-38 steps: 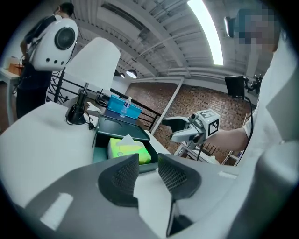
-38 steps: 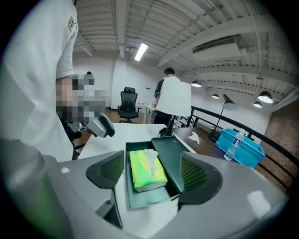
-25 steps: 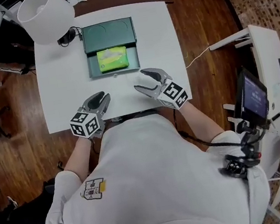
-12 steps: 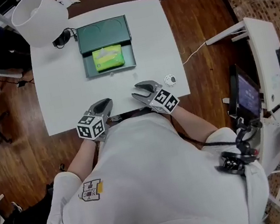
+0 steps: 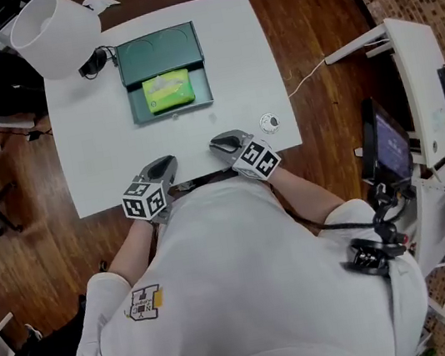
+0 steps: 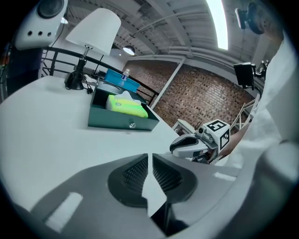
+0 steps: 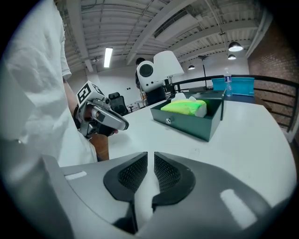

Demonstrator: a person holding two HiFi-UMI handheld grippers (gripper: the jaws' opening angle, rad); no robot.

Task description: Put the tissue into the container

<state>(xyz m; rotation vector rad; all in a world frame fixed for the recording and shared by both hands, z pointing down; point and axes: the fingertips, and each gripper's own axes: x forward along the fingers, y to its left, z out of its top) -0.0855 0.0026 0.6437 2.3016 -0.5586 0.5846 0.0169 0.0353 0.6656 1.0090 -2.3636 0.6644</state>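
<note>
Obs. The tissue pack (image 5: 167, 90), in a green wrapper, lay flat inside the open dark-green container (image 5: 172, 112) at the far middle of the counter (image 5: 233, 61). A white sheet poked up from its top. The lid (image 5: 159, 52) was folded back to the far side, so the box stood open toward the person.

The left hand-held gripper (image 5: 164, 167) sat at the near edge of the counter, left of centre. Its jaws were drawn to a thin slit with only bare counter showing through: empty. The right hand-held gripper (image 5: 218, 142) sat near it, to its right, at the same near edge. Its jaws had just been closing and stood narrow, almost together, with nothing between them. Both pointed toward the container but were well apart from it.

Judgement: the tissue was already where the task wants it. Both tools were low, empty and held close to the person's body, which reads as a rest pose rather than a reach. Shutting the lid might remain, though the task does not ask for it.

Also noted: a white lamp (image 5: 50, 33) at the far left corner and a small round object (image 5: 269, 124) near the right hand-held gripper. Neither was in the way.
</note>
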